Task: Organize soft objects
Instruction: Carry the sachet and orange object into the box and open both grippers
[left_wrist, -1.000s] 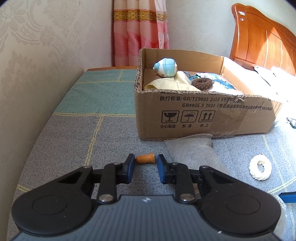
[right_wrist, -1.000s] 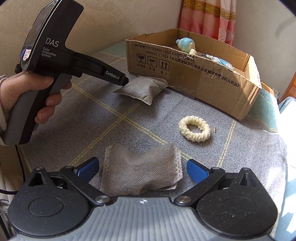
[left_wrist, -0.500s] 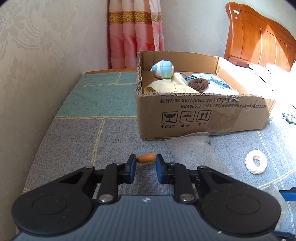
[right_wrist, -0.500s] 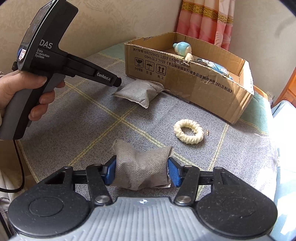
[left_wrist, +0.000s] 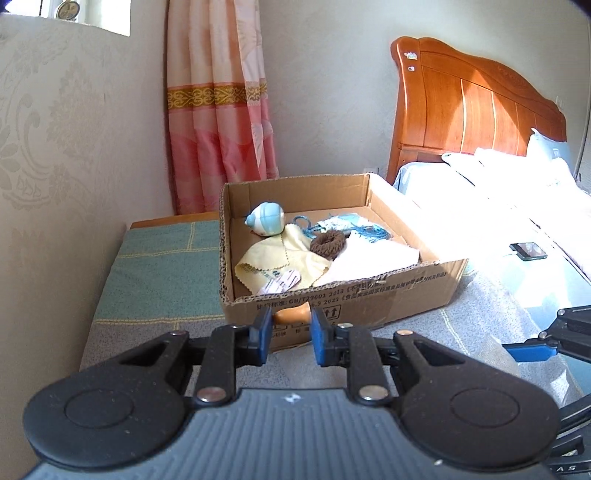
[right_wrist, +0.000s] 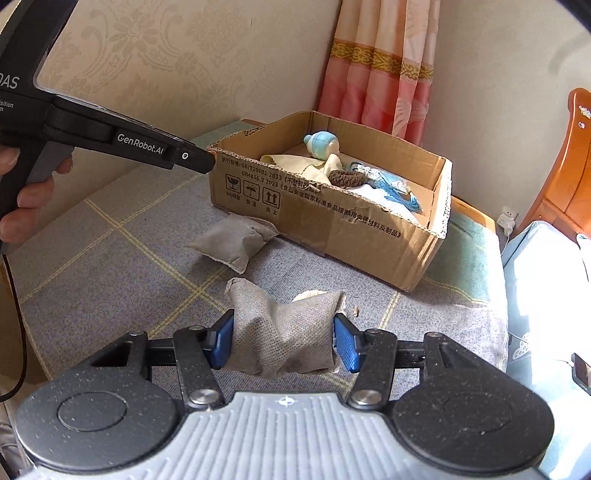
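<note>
My left gripper (left_wrist: 291, 332) is shut on a small orange soft piece (left_wrist: 291, 314) and holds it raised just before the near wall of the cardboard box (left_wrist: 369, 295). The box holds a blue-white plush (left_wrist: 266, 219), a yellow cloth (left_wrist: 280, 262) and a brown hair ring (left_wrist: 328, 244). My right gripper (right_wrist: 282, 341) is shut on a grey fabric pouch (right_wrist: 286, 332), lifted above the bed cover. A second grey pouch (right_wrist: 232, 240) lies against the box (right_wrist: 332, 221). A cream ring (right_wrist: 308, 294) peeks out behind the held pouch. The left gripper (right_wrist: 199, 162) shows at the box corner.
The bed cover (right_wrist: 110, 258) is grey with yellow lines. A patterned wall (left_wrist: 55, 147) and a pink curtain (left_wrist: 218, 110) stand behind. A wooden headboard (left_wrist: 472, 110) and a phone (left_wrist: 528, 251) are at the right.
Both grippers have risen. The left one has carried the orange piece up to the box's front wall. The right one has lifted the grey pouch off the bed cover.
</note>
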